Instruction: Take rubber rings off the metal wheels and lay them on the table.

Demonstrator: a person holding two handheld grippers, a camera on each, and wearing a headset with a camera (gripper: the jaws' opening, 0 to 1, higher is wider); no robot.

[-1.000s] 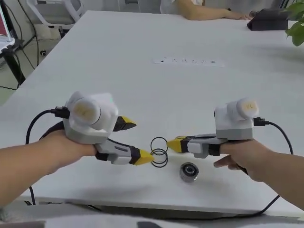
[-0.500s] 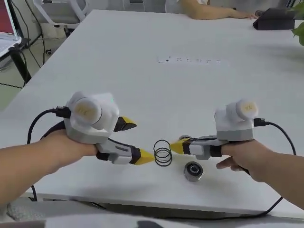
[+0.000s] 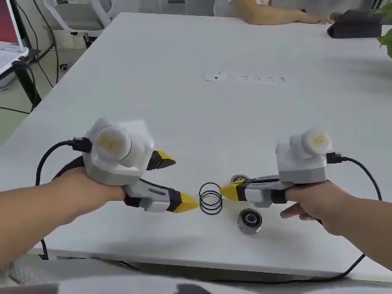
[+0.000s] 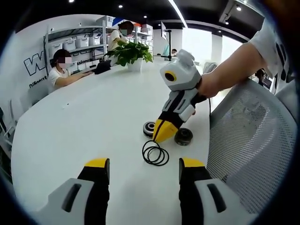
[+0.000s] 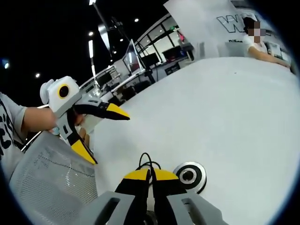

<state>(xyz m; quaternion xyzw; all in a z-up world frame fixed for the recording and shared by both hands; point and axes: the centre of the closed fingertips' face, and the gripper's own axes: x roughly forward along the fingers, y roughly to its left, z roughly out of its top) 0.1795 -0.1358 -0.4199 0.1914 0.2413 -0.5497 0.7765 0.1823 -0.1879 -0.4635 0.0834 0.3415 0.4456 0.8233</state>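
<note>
Three thin black rubber rings lie overlapping on the white table, between the two grippers. My right gripper is shut, and its yellow tips meet the rings' edge. In the right gripper view a thin black ring loops out from between the tips of the right gripper. My left gripper is open, with its jaws standing apart just left of the rings. One metal wheel lies in front of my right gripper and a second wheel sits behind it.
The table's front edge runs close under both hands. A flat pale strip lies mid-table. A dark box and a person's arm are at the far end. A mesh chair back stands beside the table.
The head camera has shifted a little. The uppermost ring loop has come down closer to the others, and the right gripper's tips have stayed at the rings. The left gripper has barely moved.
</note>
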